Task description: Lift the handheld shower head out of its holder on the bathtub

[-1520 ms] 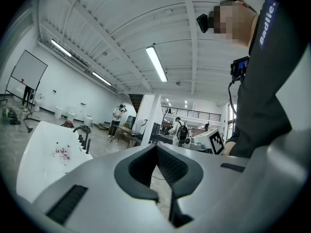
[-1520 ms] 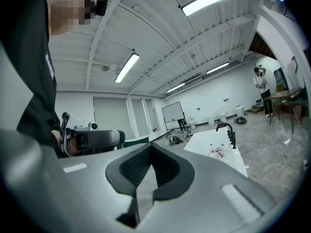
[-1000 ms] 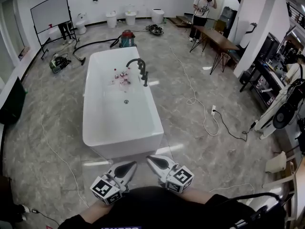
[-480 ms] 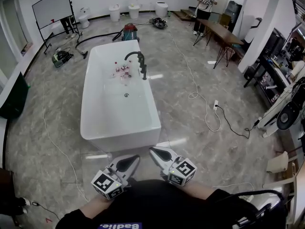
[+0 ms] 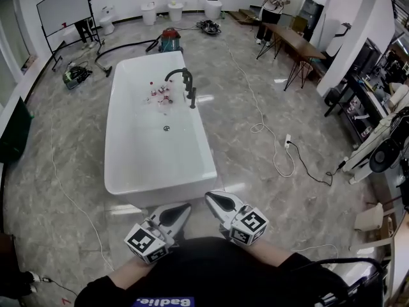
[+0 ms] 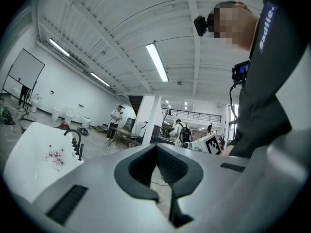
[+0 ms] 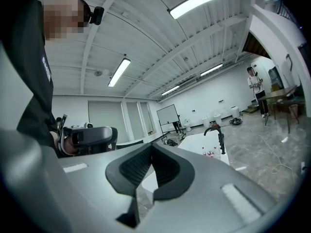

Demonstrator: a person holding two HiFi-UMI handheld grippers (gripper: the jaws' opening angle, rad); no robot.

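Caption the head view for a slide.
Shut and empty, the left tool and right tool sit short of a white bathtub with a black faucet at its right rim.

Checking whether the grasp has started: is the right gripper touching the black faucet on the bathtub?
Apart. The head view shows the right gripper near the person's body, at the bathtub's near end; the black faucet stands far along its rim.
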